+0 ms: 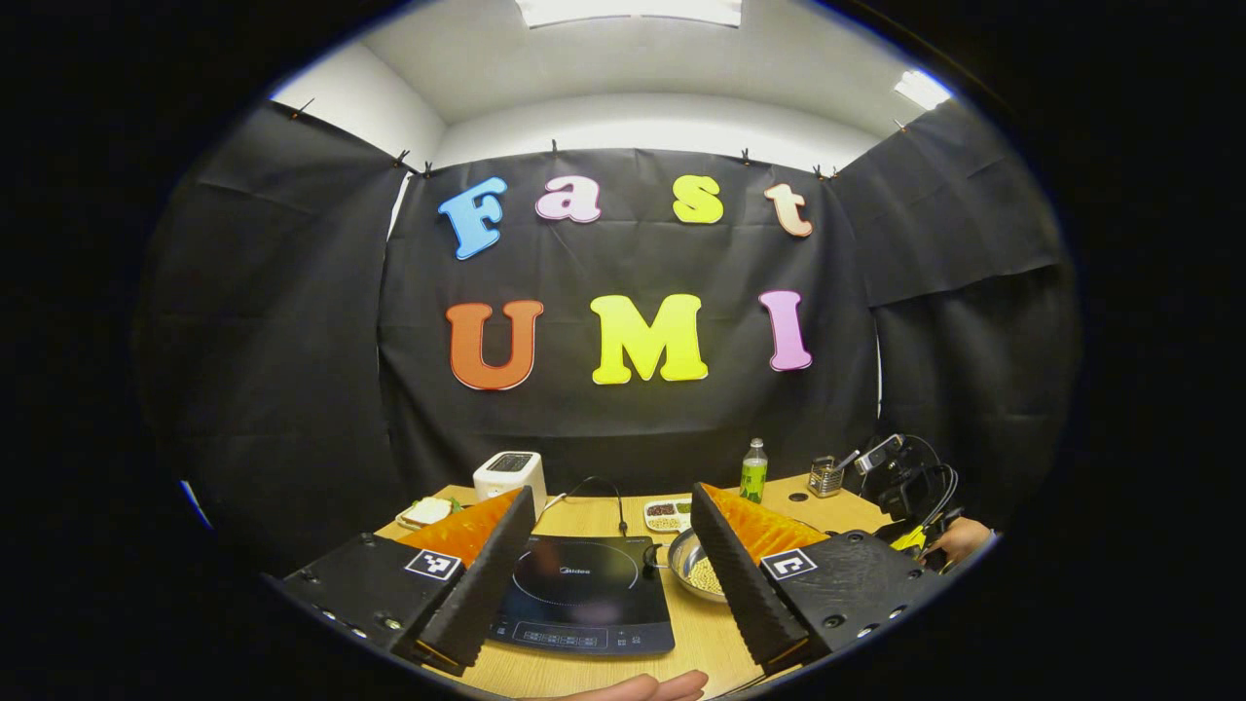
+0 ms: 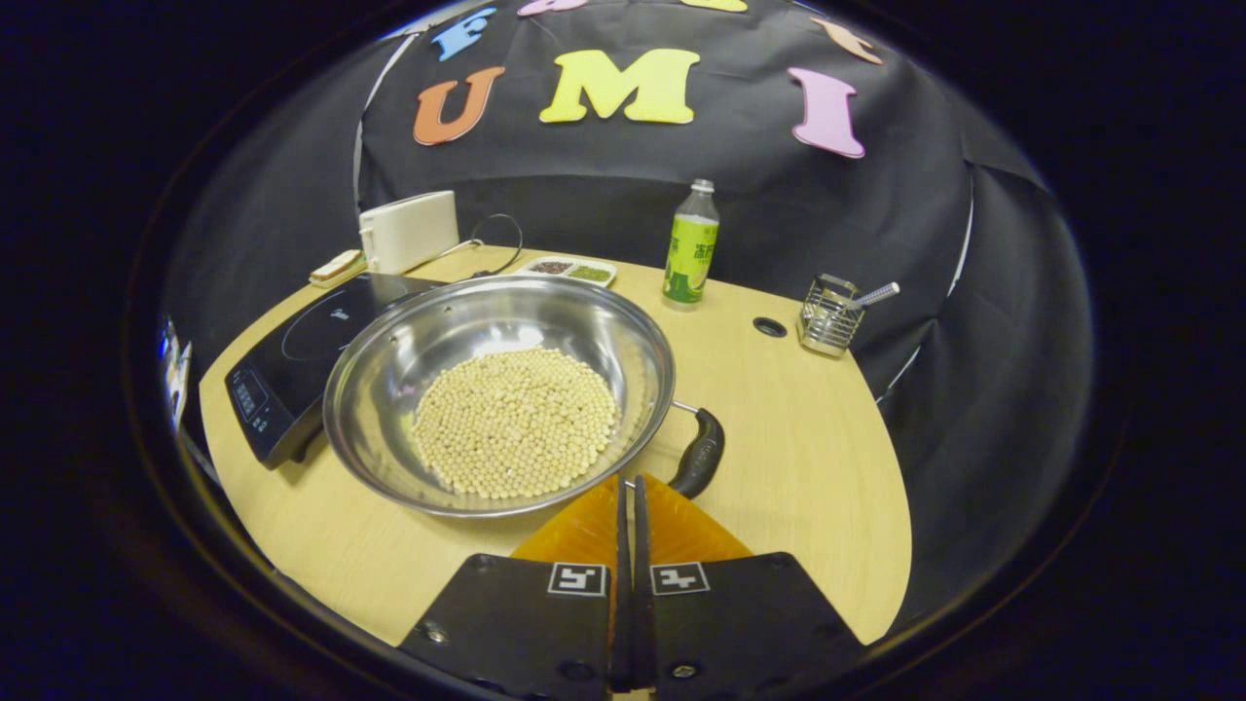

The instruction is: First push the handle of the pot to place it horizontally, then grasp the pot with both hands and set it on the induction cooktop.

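Right tongs [image 2: 627, 487], clenched on nothing, at bottom centre beside the handle [image 2: 700, 455]. Pot [image 2: 498, 389] of beans sits mid-frame on the counter [image 2: 798, 458], against the cooktop [image 2: 292, 360]. Left tongs [image 1: 613, 555] released, lower centre.

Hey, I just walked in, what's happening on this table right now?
A person holds a claw in each hand at a wooden table. The right claw is shut on nothing, its tips right at the near rim of a steel pot of pale beans, beside the pot's black handle. The pot sits on the table, its far edge overlapping the induction cooktop. The left claw is open above the cooktop, gripping nothing.
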